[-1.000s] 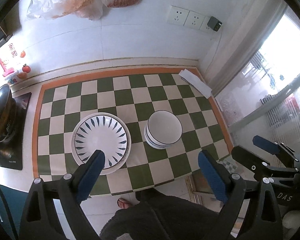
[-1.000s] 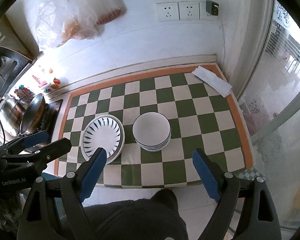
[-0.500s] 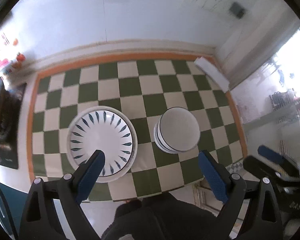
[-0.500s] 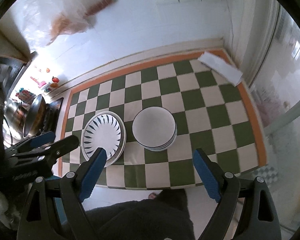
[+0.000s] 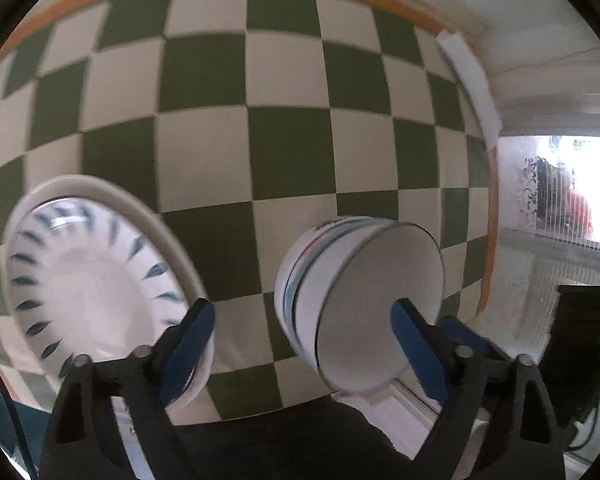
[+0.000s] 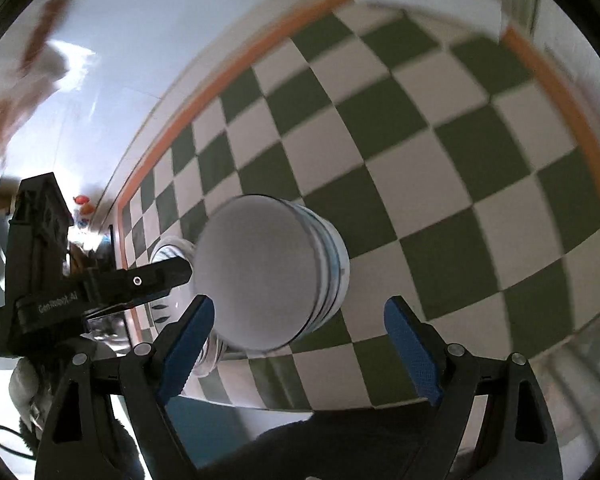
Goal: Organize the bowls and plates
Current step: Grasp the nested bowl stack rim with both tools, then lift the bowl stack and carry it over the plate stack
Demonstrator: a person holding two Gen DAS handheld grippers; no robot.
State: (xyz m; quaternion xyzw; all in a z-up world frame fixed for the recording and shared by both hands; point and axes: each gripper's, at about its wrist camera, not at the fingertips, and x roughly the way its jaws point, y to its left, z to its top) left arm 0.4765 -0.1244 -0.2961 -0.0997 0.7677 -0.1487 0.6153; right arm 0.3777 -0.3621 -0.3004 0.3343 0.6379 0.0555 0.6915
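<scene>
A stack of white plates (image 5: 96, 280) with blue leaf marks sits on the green-and-white checkered mat (image 5: 204, 132), at the left of the left wrist view. A stack of white bowls (image 5: 360, 296) with thin dark rims stands to its right. My left gripper (image 5: 300, 344) is open and low over the mat's front edge, between the two stacks. My right gripper (image 6: 300, 340) is open, with the bowl stack (image 6: 268, 272) close ahead between its fingers. The plates (image 6: 168, 252) are partly hidden behind the left gripper's body (image 6: 92, 292) in the right wrist view.
A folded white cloth (image 5: 472, 84) lies at the mat's far right corner; it also shows in the right wrist view (image 6: 432, 0). A white tiled wall (image 6: 100, 60) stands behind the mat. A window with bars (image 5: 560, 200) is at the right. The counter's front edge is just below the grippers.
Both grippers have dropped sharply toward the mat; the plates and bowls now look far larger and closer. Both stayed open. The dishes have not moved.
</scene>
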